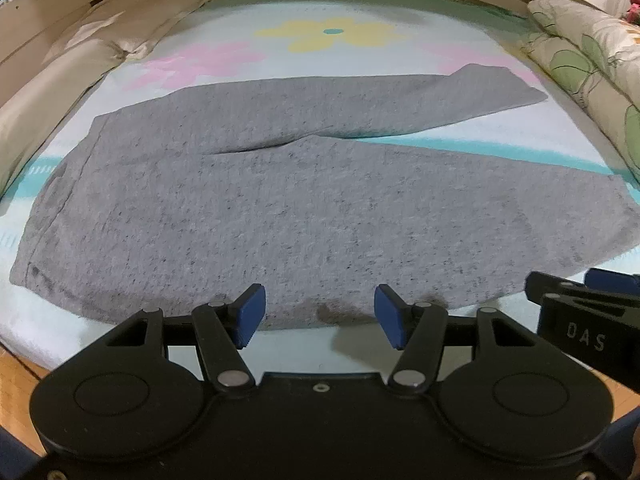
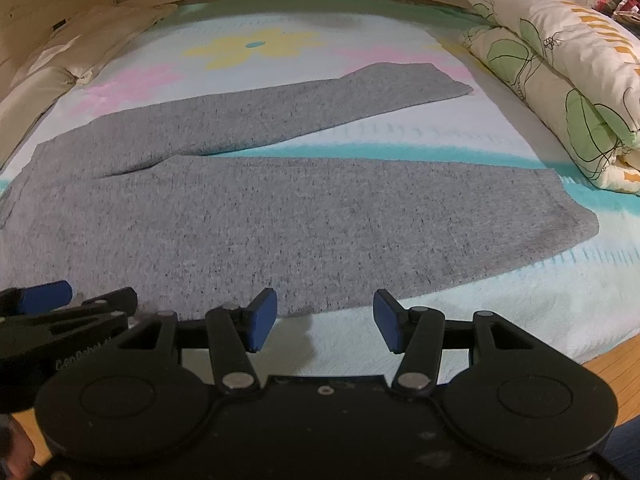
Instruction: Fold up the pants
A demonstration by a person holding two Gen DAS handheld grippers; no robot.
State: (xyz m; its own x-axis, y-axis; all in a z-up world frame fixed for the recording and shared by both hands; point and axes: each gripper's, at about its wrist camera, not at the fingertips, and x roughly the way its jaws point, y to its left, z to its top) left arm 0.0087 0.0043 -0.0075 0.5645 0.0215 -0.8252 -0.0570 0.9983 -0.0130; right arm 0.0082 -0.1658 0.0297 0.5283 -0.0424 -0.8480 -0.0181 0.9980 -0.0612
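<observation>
Pants (image 1: 248, 208), grey, are laid flat on bed (image 1: 360, 12) w/ flower-print sheet, waistband at left, legs spread apart toward right. Left gripper (image 1: 319, 316) is held over near hem edge, released, nothing btwn pads. Right gripper (image 2: 325, 320) is held just beside it, also released, empty. Folded quilt (image 2: 560, 80) is seen at right.

You are looking at a bed (image 1: 348, 12) covered by a pale sheet printed with yellow and pink flowers and teal bands. Grey pants (image 1: 248, 208) lie flat across it, waistband to the left, legs spread apart toward the right. A cream pillow (image 1: 132, 24) rests at the far left, and a leaf-patterned rolled quilt (image 2: 560, 80) lies along the right edge.
</observation>
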